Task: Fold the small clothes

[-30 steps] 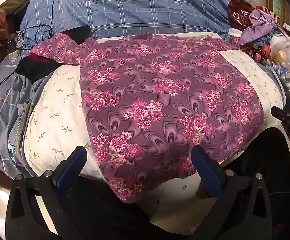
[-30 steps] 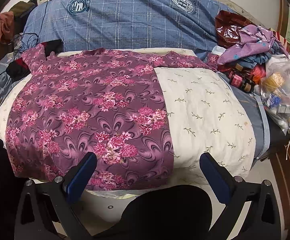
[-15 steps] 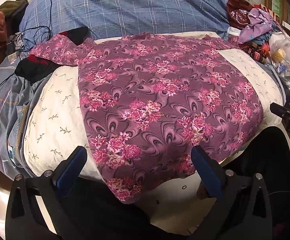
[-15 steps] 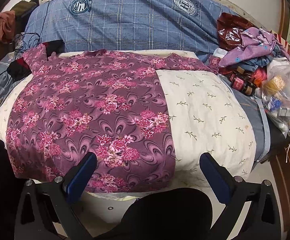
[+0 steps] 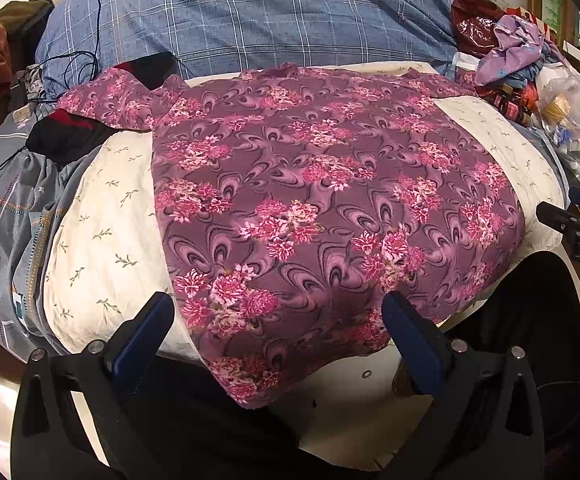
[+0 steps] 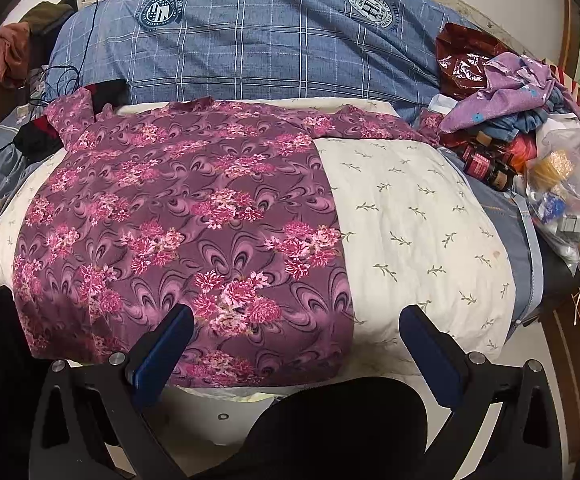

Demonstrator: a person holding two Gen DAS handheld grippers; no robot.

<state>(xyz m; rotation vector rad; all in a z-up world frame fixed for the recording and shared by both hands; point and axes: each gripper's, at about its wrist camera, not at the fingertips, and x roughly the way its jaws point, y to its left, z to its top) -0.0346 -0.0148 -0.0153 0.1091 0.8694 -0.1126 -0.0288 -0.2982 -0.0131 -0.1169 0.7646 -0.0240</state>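
Underneath, a cream leaf-print quilt (image 6: pixel 410 216) on the bed carries the spread floral shirt (image 5: pixel 330 200); left tongs (image 5: pixel 277 332) and right tongs (image 6: pixel 296 344) gape wide, empty.

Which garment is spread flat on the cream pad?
The purple floral top, laid open across the cream pad. The lilac cloth at the right edge is crumpled in a heap; the orange one is bunched far left.

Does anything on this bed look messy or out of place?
The floral shirt lies flat, but its far-left sleeve is rumpled over dark clothing. A jumbled heap of clothes, jars and a plastic bag crowds the right edge.
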